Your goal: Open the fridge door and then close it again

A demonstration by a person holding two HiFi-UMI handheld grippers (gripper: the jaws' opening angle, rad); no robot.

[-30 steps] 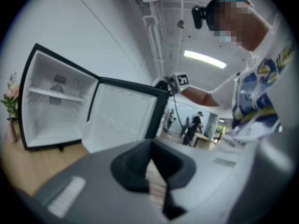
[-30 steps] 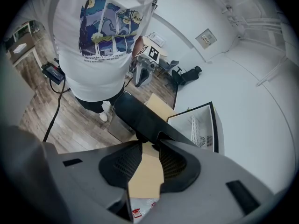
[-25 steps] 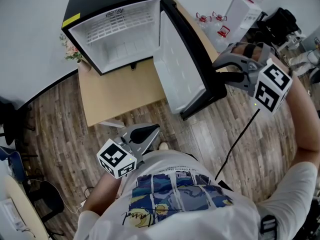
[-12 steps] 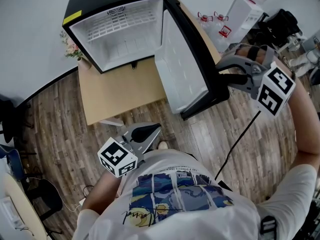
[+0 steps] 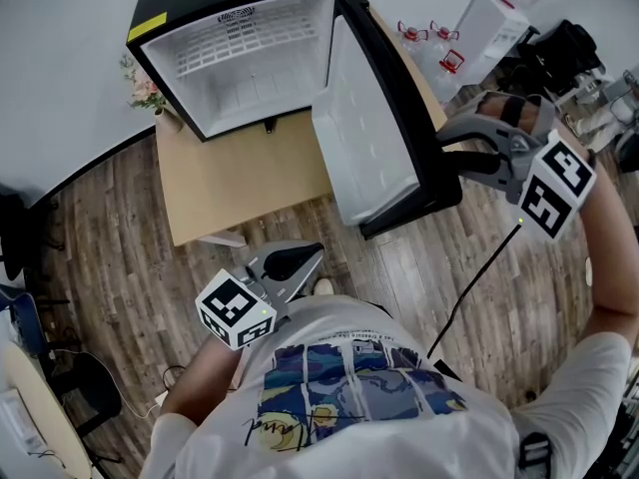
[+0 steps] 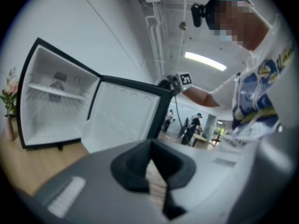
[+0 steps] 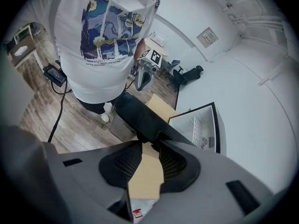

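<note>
A small black fridge (image 5: 250, 68) stands on a low wooden table (image 5: 240, 183); its white inside is bare. Its door (image 5: 374, 138) is swung wide open to the right. My right gripper (image 5: 439, 146) is at the door's free outer edge. In the right gripper view the door's black slab (image 7: 140, 115) meets the tips of the right gripper (image 7: 148, 146), and the jaws look closed on that edge. My left gripper (image 5: 315, 252) hangs near my body over the floor, shut and empty. The left gripper view shows the open fridge (image 6: 56, 106) and door (image 6: 126, 111) ahead.
Pink flowers (image 5: 145, 93) stand left of the fridge. White boxes and red-handled items (image 5: 479, 23) sit behind the door on the right, with a black bag (image 5: 559, 48) beyond. A black cable (image 5: 479, 277) trails from the right gripper over the wood floor.
My right gripper and the door's free edge have shifted slightly to the right together. The left gripper has barely moved.
</note>
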